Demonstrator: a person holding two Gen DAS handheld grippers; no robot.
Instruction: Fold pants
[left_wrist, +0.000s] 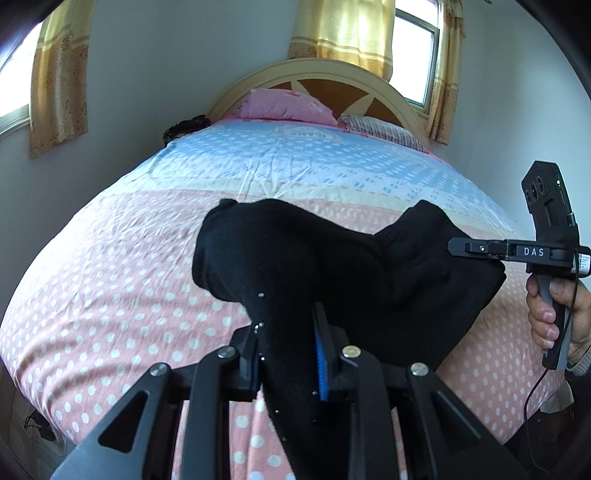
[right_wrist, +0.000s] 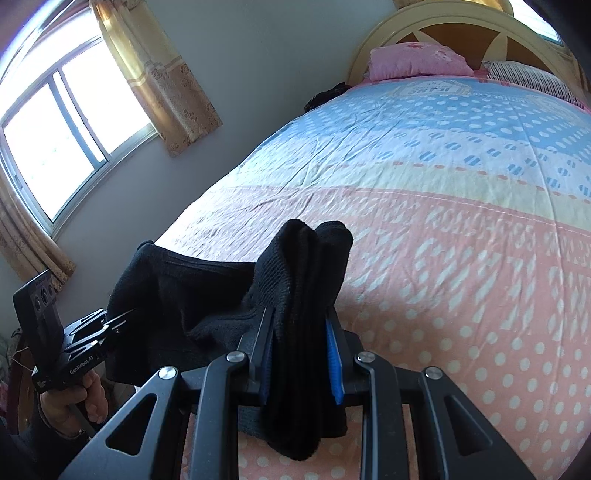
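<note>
Over the bed (left_wrist: 147, 258), seen from my left wrist, my left claw (left_wrist: 288, 354) is nearly closed, clamped on a bunch of the black pants (left_wrist: 314, 258). They hang in a dark, thick drape across to my right claw (left_wrist: 458, 245), whose tip meets the cloth; its grip is hidden there.

From my right wrist, my right claw (right_wrist: 301, 354) is pinched narrow on folded layers of pants (right_wrist: 303, 266), standing up between the pads and hanging below. My left claw (right_wrist: 118, 321) bites the far edge. Black folds blur together.
</note>
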